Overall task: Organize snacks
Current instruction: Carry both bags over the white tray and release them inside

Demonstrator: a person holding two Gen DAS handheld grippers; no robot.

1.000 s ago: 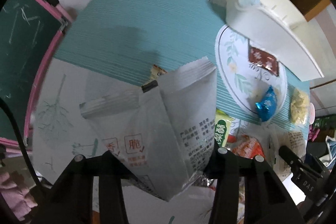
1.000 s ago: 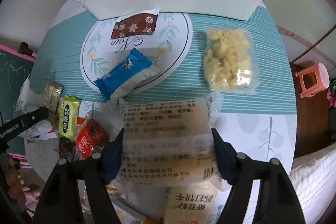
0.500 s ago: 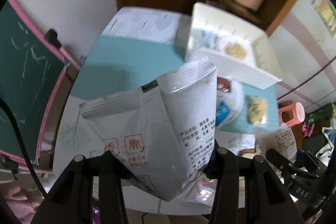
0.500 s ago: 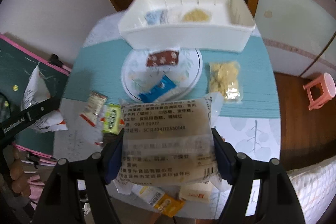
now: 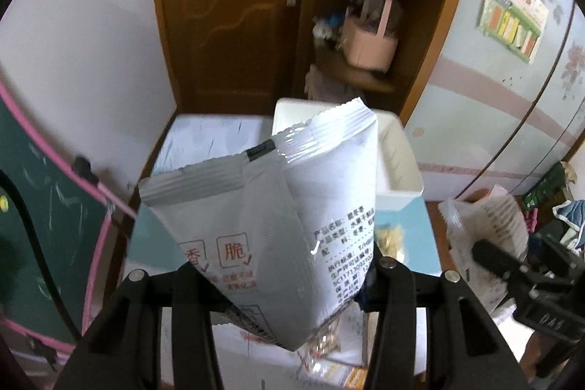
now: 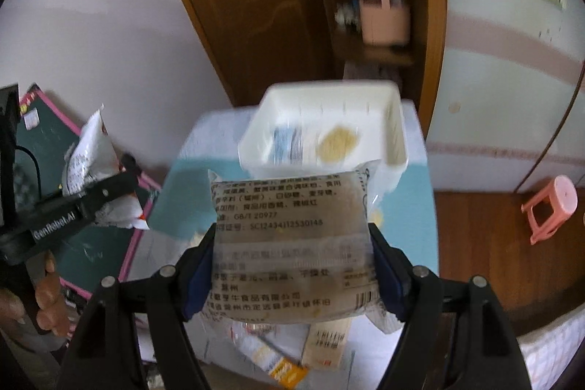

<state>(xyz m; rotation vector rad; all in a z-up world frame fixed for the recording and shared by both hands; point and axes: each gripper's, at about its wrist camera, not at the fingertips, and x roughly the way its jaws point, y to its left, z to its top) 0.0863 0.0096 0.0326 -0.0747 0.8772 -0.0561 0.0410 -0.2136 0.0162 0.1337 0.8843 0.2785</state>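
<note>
My left gripper [image 5: 289,276] is shut on a white foil snack bag [image 5: 278,222] with red Chinese print, held high above the table. My right gripper [image 6: 292,265] is shut on a clear packet with black print [image 6: 289,233], also held high. The white plastic bin [image 6: 395,123] stands at the table's far end with a blue-striped packet [image 6: 289,145] and a yellow snack [image 6: 338,139] inside. The bin also shows in the left wrist view [image 5: 402,170], behind the foil bag. The left gripper with its bag shows at the left of the right wrist view [image 6: 91,185].
Loose snack packets [image 6: 285,364] lie on the near table below my grippers. A green chalkboard with a pink frame [image 5: 44,207] leans at the left. A wooden door [image 5: 226,10] and shelves [image 5: 369,35] stand behind the table. A pink stool [image 6: 552,207] is on the floor at the right.
Both grippers have risen well above the table with their packets; the table and bin now look smaller and farther away. Both grips are unchanged.
</note>
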